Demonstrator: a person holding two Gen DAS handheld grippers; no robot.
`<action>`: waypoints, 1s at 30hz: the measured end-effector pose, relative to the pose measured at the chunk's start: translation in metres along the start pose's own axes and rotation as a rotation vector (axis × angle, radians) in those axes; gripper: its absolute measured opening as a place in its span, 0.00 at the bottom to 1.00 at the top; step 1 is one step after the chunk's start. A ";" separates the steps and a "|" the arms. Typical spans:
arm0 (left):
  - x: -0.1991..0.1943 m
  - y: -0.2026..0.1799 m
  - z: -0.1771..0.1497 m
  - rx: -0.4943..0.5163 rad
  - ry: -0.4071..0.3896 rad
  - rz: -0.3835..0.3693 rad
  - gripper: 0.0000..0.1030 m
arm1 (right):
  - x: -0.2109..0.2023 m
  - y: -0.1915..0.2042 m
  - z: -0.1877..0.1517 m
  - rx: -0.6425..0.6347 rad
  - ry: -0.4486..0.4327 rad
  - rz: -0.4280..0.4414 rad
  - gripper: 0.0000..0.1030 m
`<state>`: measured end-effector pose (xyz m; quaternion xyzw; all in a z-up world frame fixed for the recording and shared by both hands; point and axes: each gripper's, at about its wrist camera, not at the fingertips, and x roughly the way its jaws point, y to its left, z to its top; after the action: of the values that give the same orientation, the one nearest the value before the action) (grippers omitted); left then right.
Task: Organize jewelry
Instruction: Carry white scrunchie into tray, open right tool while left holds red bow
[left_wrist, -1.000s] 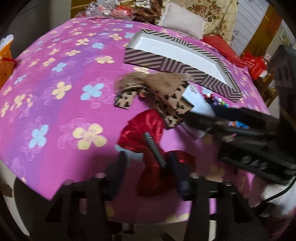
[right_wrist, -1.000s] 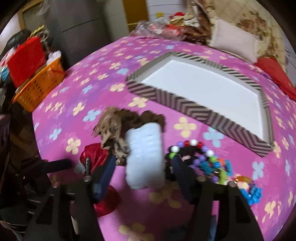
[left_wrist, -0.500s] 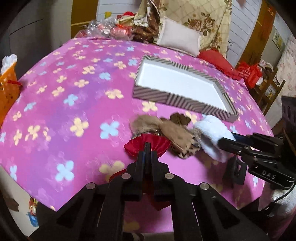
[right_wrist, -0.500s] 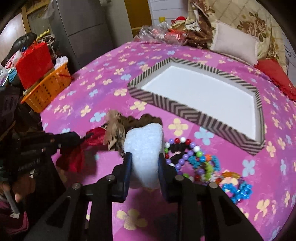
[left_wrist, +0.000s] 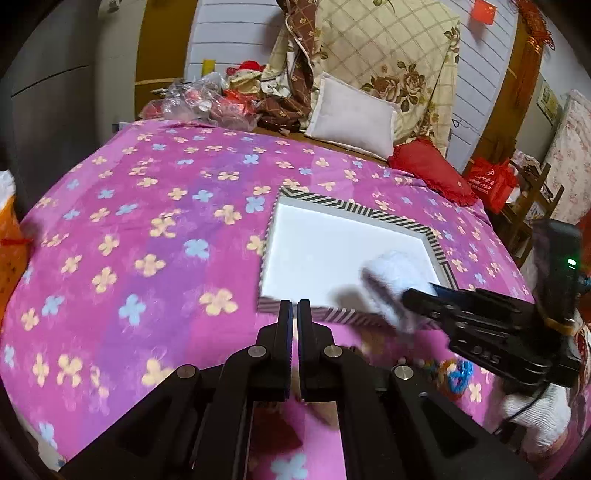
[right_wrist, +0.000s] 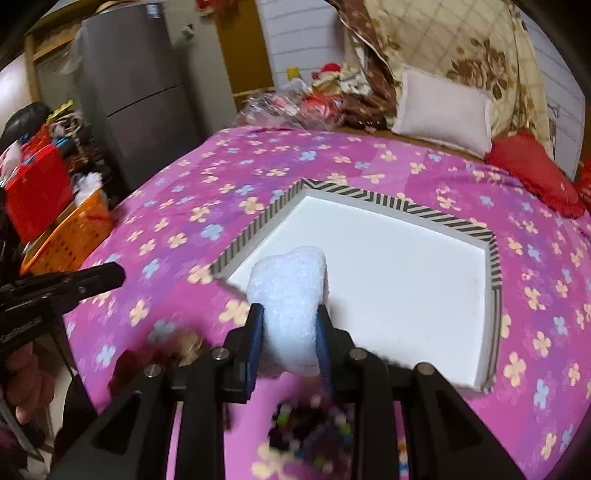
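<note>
1. The right gripper (right_wrist: 289, 309) has just been closing its jaws, and the frames show a white fluffy hair piece (right_wrist: 288, 280) between them. The pads press its lower sides, so the soft tuft stands up above the fingers and does not sag.
2. That piece hangs in the air over the near corner of the striped tray (right_wrist: 369, 195). I judge it is being carried there to be laid on the white floor of the tray.
3. The left gripper (left_wrist: 294, 308) has its fingers drawn together, with only a thin slit between them. Whether they pinch anything I cannot tell, as the view beneath is dark and blurred.
4. It points at the tray's near wall, likely so both hands can unload together.
5. The rest lies on the flowered bedspread (left_wrist: 129, 221) short of the tray: the coloured beads (right_wrist: 314, 424) under the right gripper and a brown bow (right_wrist: 188, 343) beside them, both blurred.
</note>
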<state>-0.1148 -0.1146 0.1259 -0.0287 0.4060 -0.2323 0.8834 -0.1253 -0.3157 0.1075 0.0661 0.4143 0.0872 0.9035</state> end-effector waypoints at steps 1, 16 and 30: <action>0.004 0.000 0.003 -0.007 0.001 -0.011 0.04 | 0.007 -0.002 0.004 0.007 0.007 0.005 0.27; 0.013 0.056 -0.074 0.029 0.247 0.063 0.52 | 0.117 -0.016 0.034 0.079 0.144 0.026 0.30; 0.025 0.041 -0.126 0.156 0.237 0.160 0.44 | 0.145 -0.022 0.054 0.064 0.147 -0.065 0.44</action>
<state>-0.1768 -0.0712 0.0140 0.1000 0.4890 -0.1940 0.8446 0.0111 -0.3091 0.0320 0.0750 0.4839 0.0490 0.8705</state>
